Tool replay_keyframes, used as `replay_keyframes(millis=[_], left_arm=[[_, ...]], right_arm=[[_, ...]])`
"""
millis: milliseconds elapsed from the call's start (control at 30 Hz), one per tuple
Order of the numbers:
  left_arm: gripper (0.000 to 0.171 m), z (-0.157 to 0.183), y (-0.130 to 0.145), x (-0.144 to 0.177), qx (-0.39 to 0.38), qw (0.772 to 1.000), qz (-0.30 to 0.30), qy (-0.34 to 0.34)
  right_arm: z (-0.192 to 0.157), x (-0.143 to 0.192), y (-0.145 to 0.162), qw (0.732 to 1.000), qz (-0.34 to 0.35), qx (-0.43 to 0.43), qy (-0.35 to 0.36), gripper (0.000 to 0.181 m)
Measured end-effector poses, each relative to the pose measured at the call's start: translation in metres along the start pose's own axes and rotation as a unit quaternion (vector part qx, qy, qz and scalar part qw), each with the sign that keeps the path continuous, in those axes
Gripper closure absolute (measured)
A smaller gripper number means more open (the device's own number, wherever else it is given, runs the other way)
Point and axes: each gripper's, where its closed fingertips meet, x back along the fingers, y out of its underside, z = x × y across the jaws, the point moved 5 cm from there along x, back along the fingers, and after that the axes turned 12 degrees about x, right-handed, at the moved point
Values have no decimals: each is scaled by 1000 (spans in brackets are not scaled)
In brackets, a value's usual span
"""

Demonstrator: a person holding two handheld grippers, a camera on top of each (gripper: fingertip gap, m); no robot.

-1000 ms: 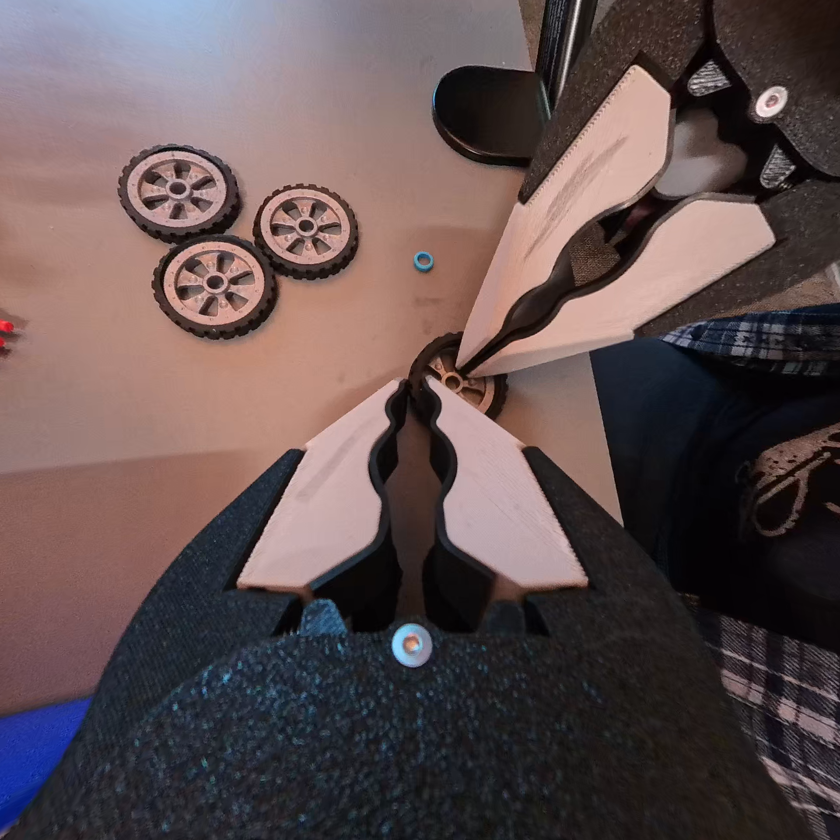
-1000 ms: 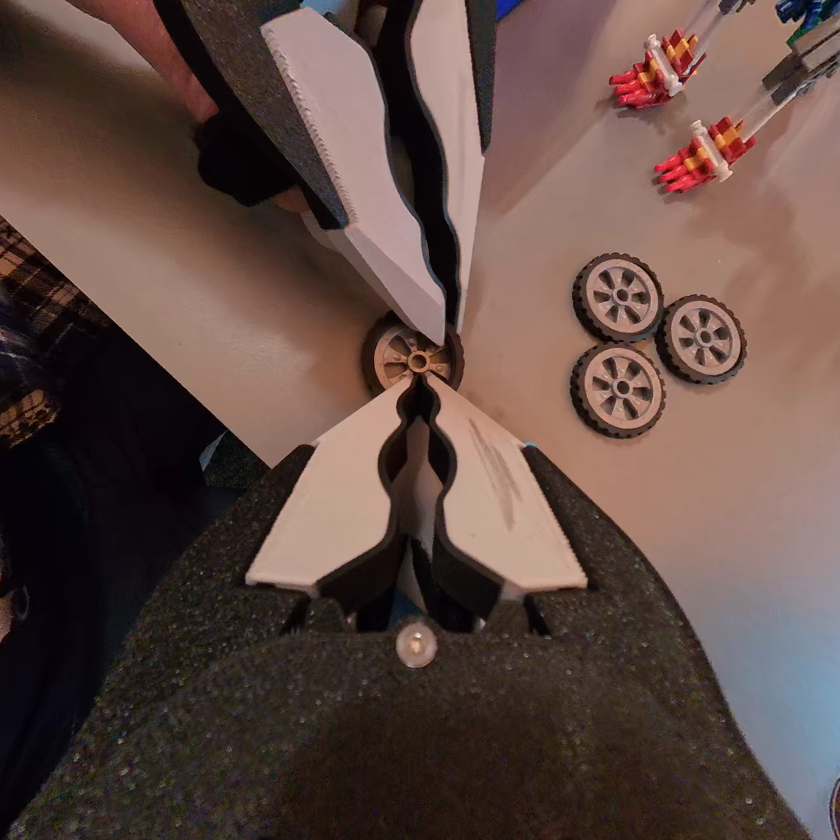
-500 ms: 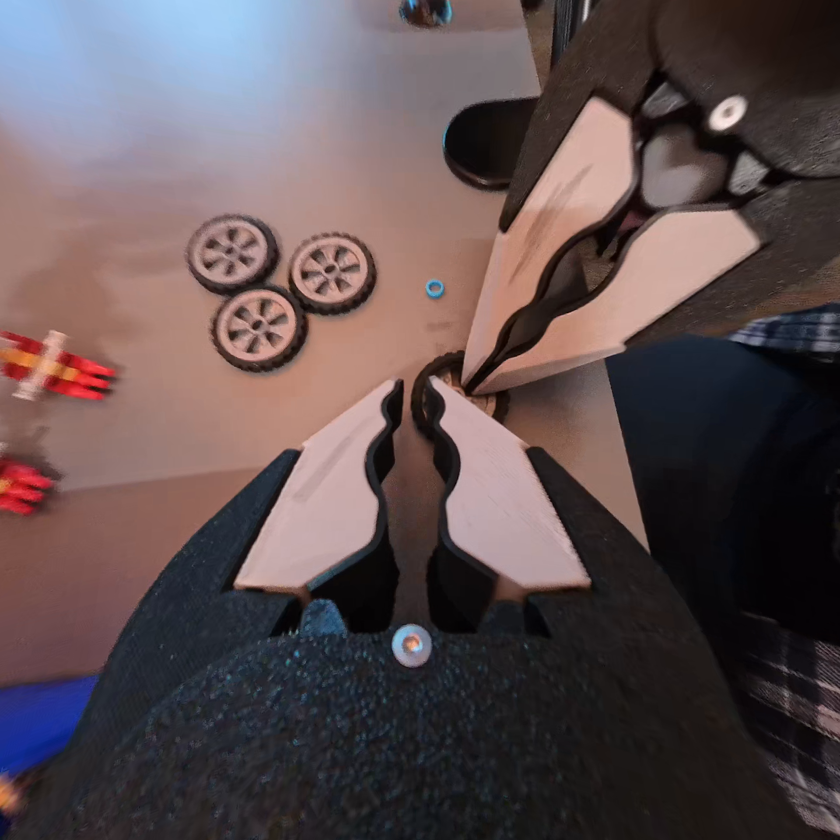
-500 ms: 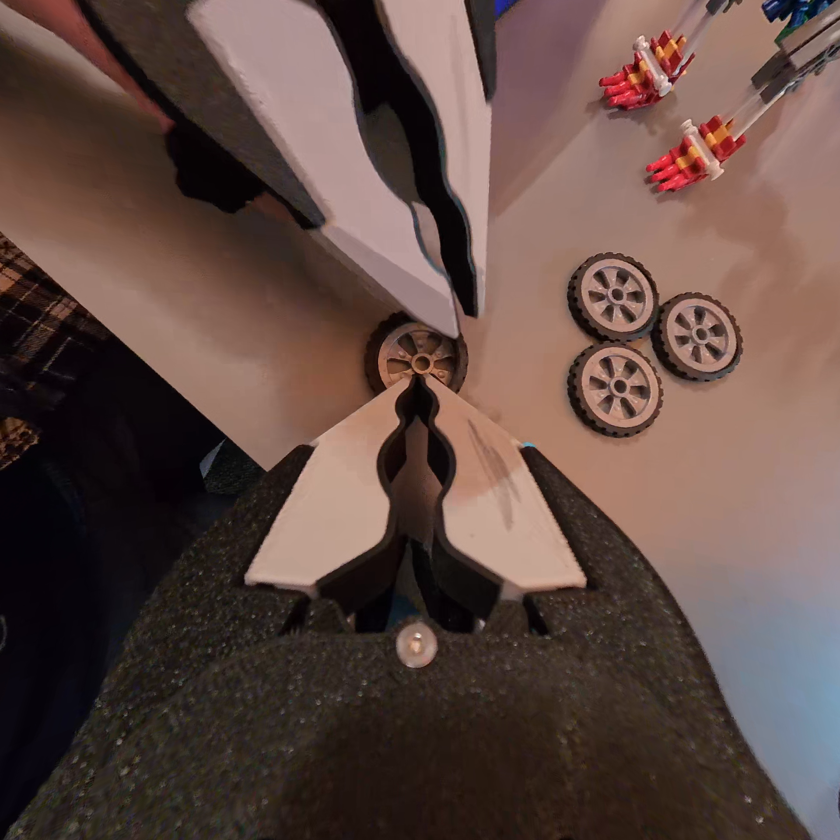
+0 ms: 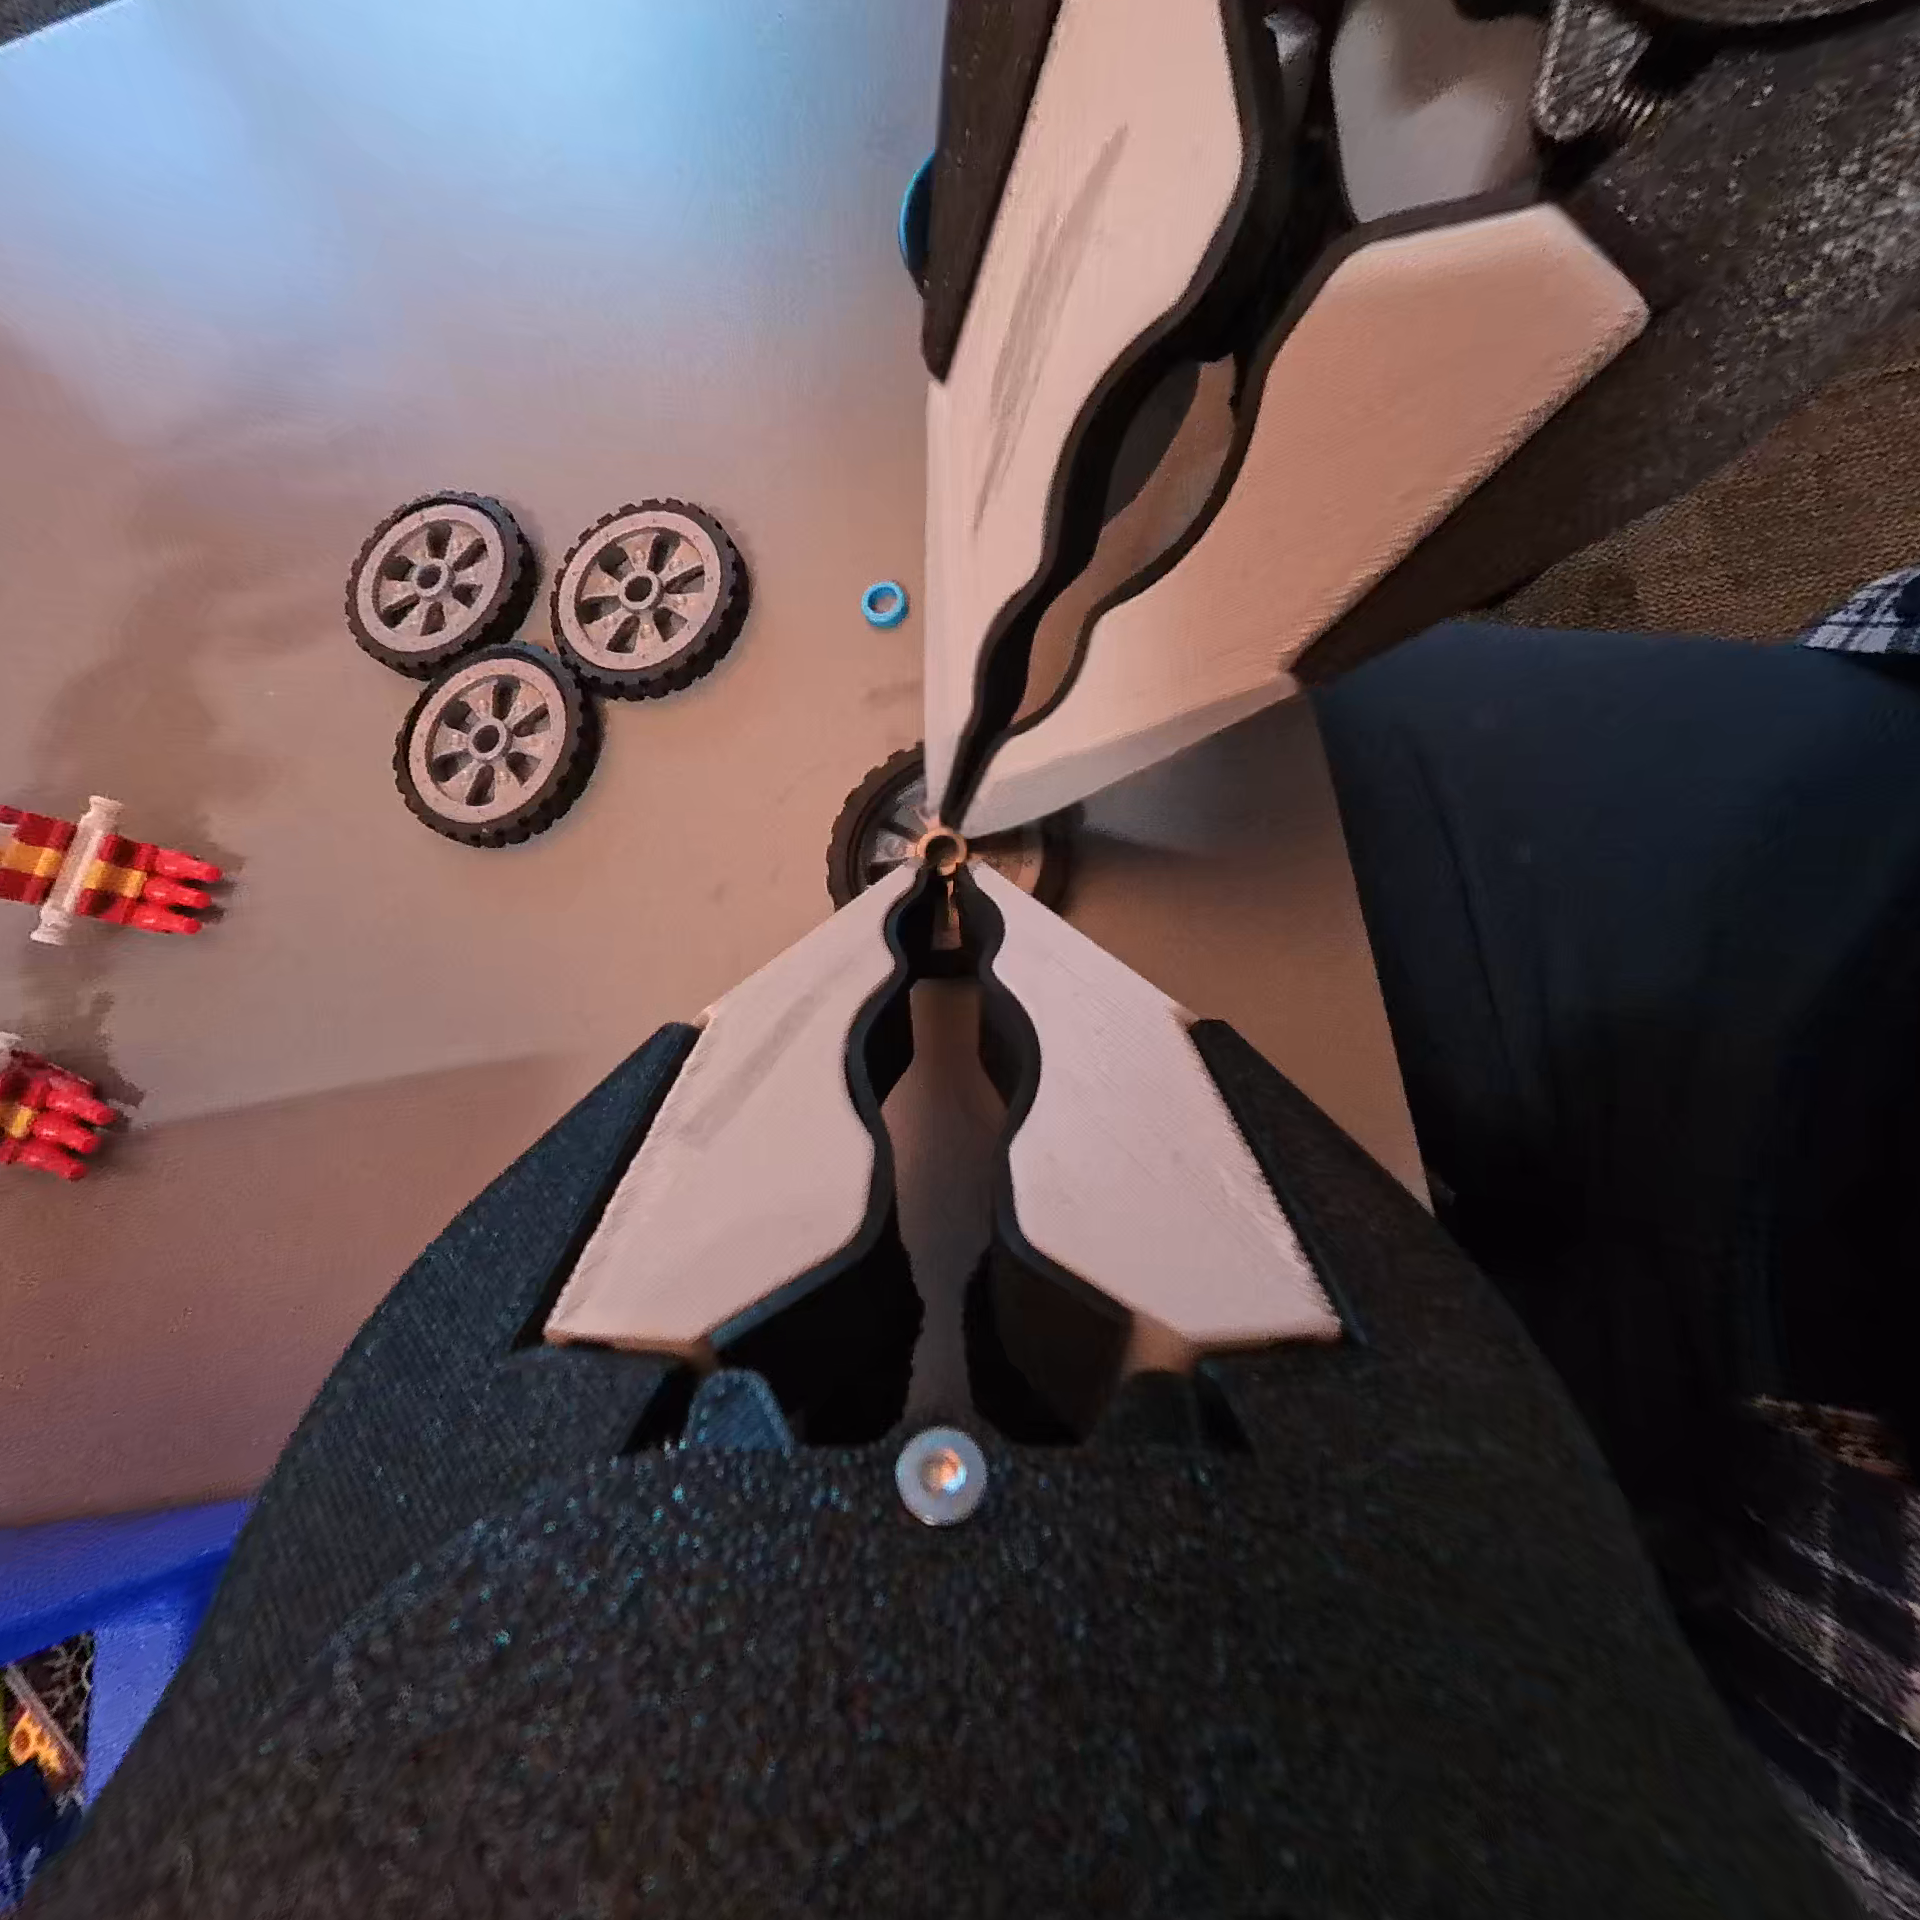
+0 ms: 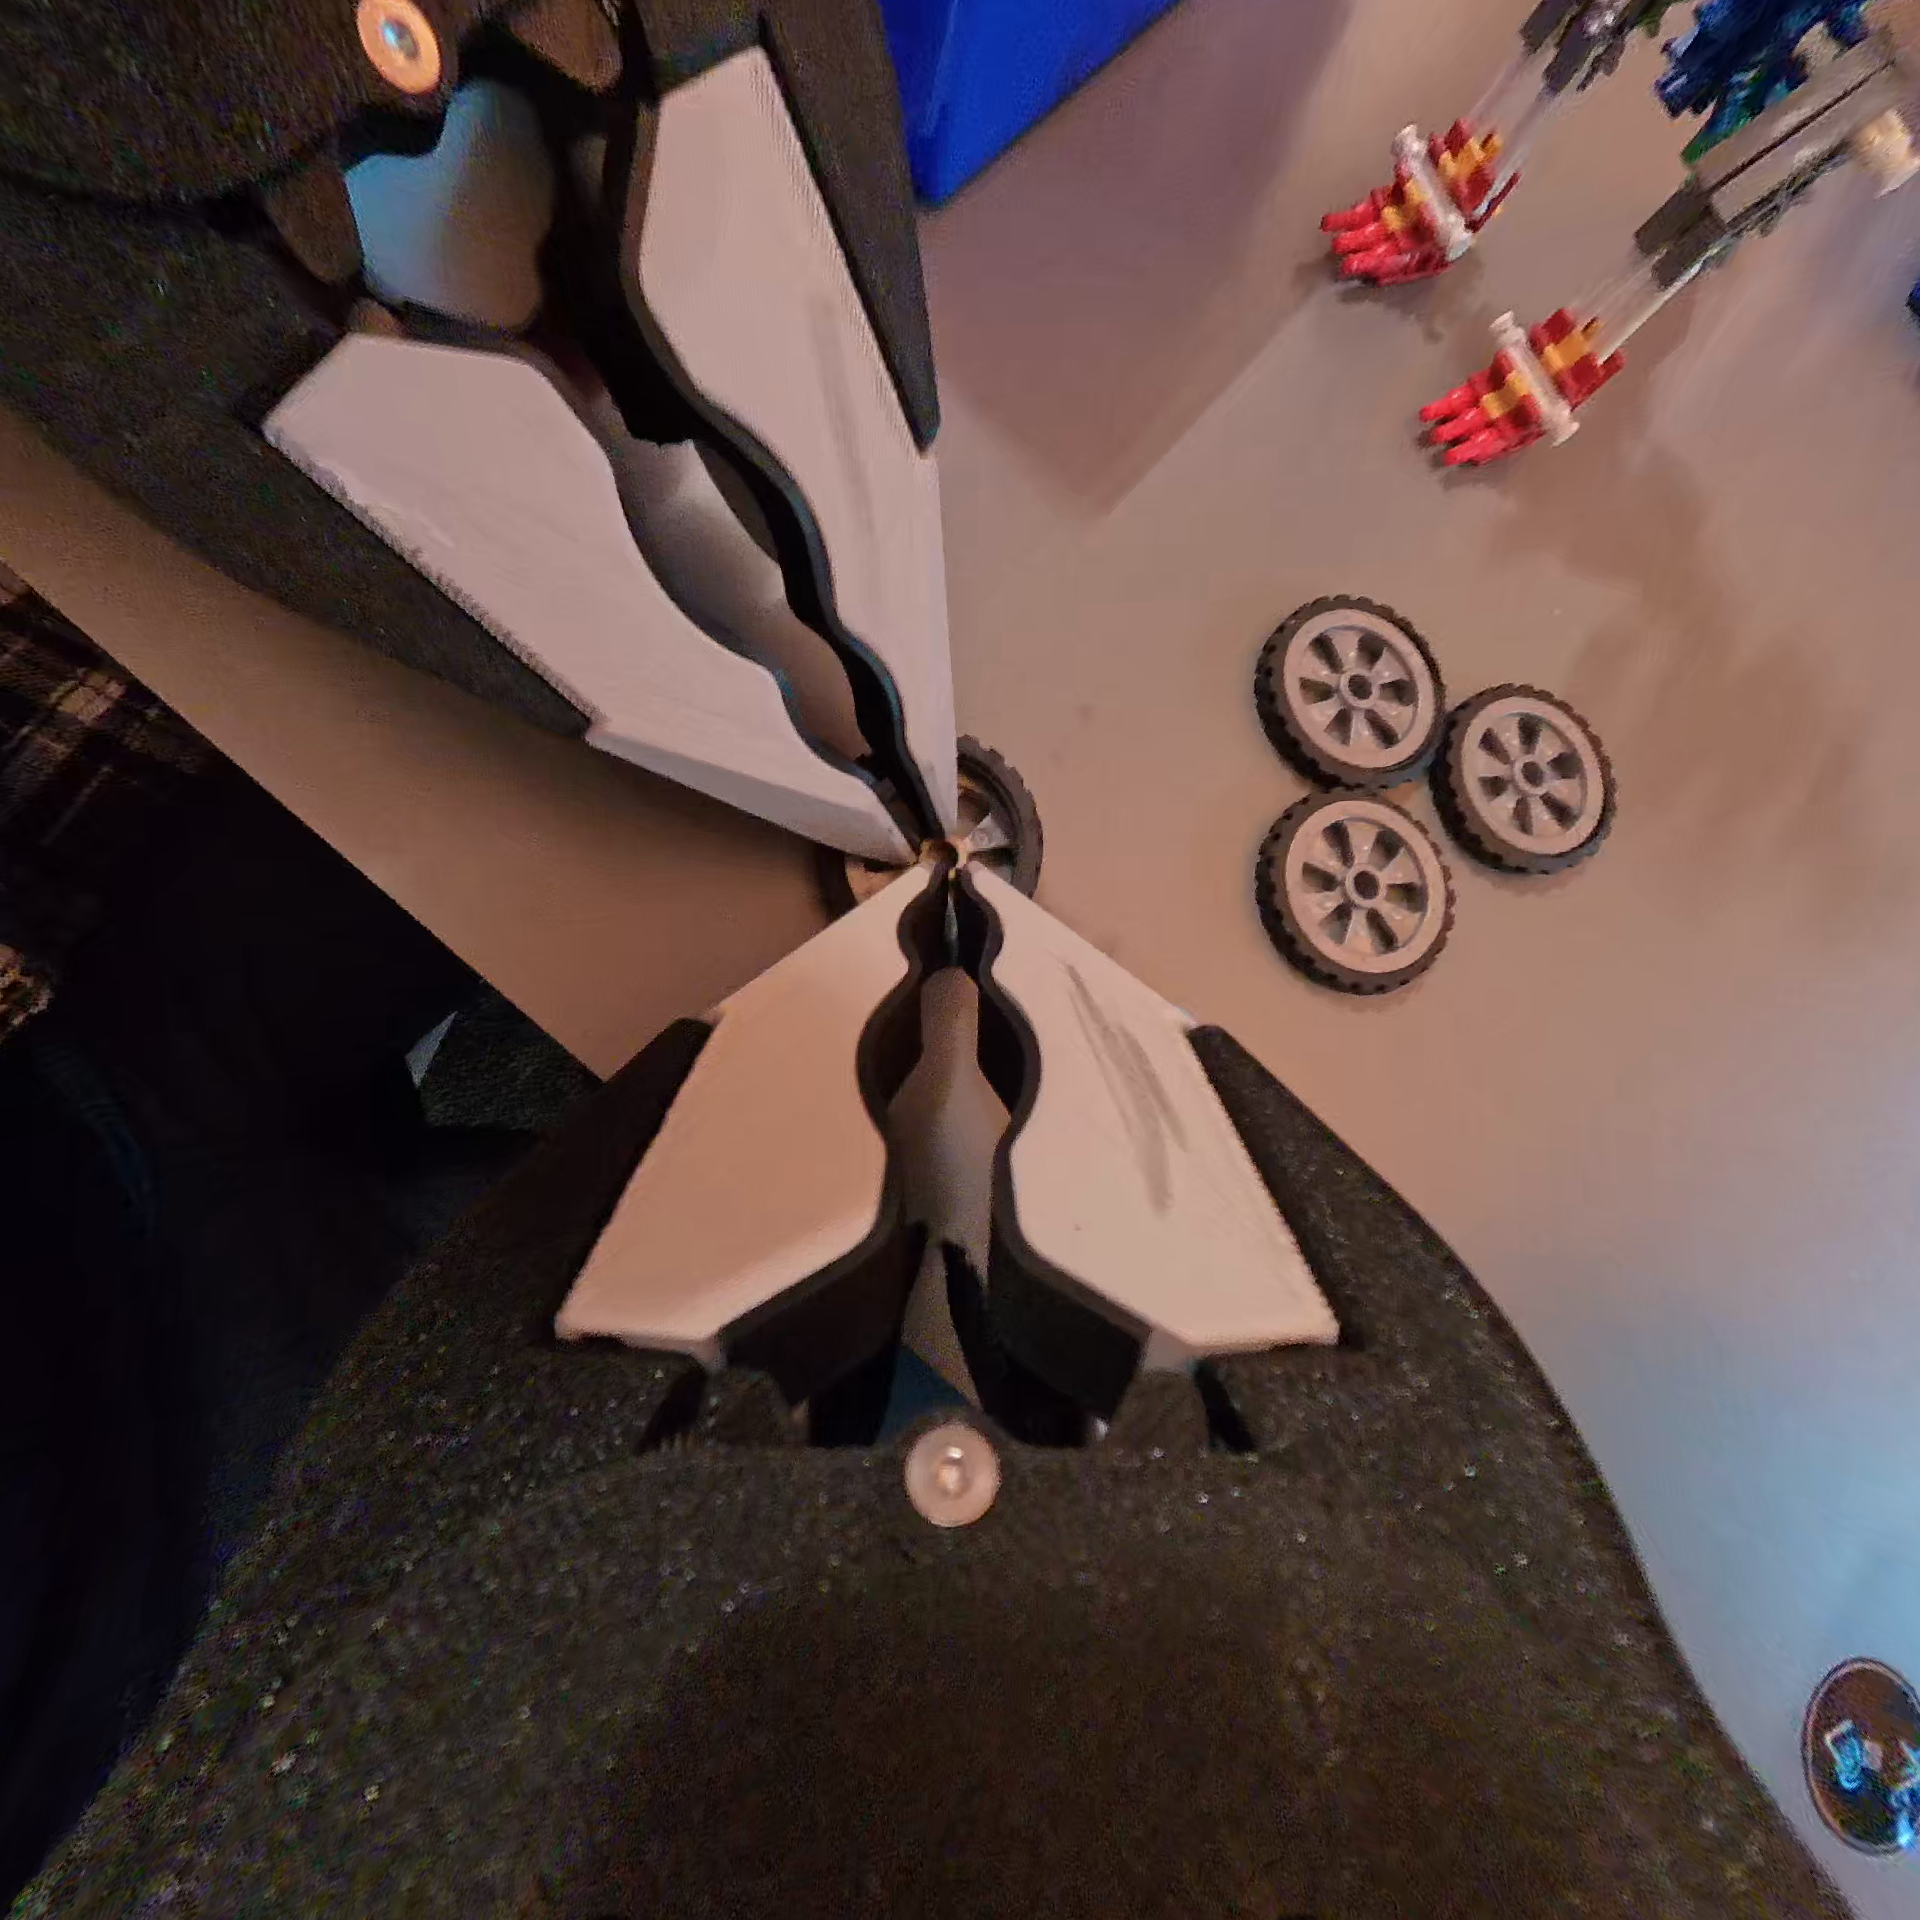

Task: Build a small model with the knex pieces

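Note:
A black-tyred wheel with a grey spoked hub (image 5: 878,842) lies by the table's near edge; it also shows in the right wrist view (image 6: 1003,810). My left gripper (image 5: 940,888) is shut, its tips over the wheel's tan centre hole. My right gripper (image 6: 951,883) is shut too and comes from the opposite side; its tips meet the left's at the same hub. Each shows in the other's view: the right gripper (image 5: 951,816), the left gripper (image 6: 925,836). I cannot tell whether either pinches anything or touches the hub. Most of the wheel is hidden under the fingers.
Three like wheels (image 5: 488,743) (image 6: 1351,888) lie clustered on the tan table. A small blue ring (image 5: 883,605) lies between them and the grippers. Red-and-yellow toy pieces (image 5: 114,883) (image 6: 1517,384) lie farther off. A blue box (image 6: 997,94) stands behind. A person's dark clothing (image 5: 1610,935) is past the edge. My two grippers' fingertips are within a few centimetres of each other.
My left gripper opened off the wheel's rim, rose, then shut again with its tips over the hub. My right gripper stayed shut, rose and tilted steeper over the same hub.

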Motion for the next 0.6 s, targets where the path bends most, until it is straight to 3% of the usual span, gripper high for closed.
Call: replay_keyframes(millis=[267, 500, 600], left_arm=[[170, 1, 0, -1, 0, 1000, 6, 13], [169, 3, -1, -3, -17, 1000, 5, 10], [169, 3, -2, -4, -18, 1000, 6, 13]], right_arm=[[9, -7, -2, 1000, -9, 7, -8, 181], [16, -8, 3, 992, 24, -112, -48, 181], [18, -8, 4, 991, 27, -120, -50, 181]])
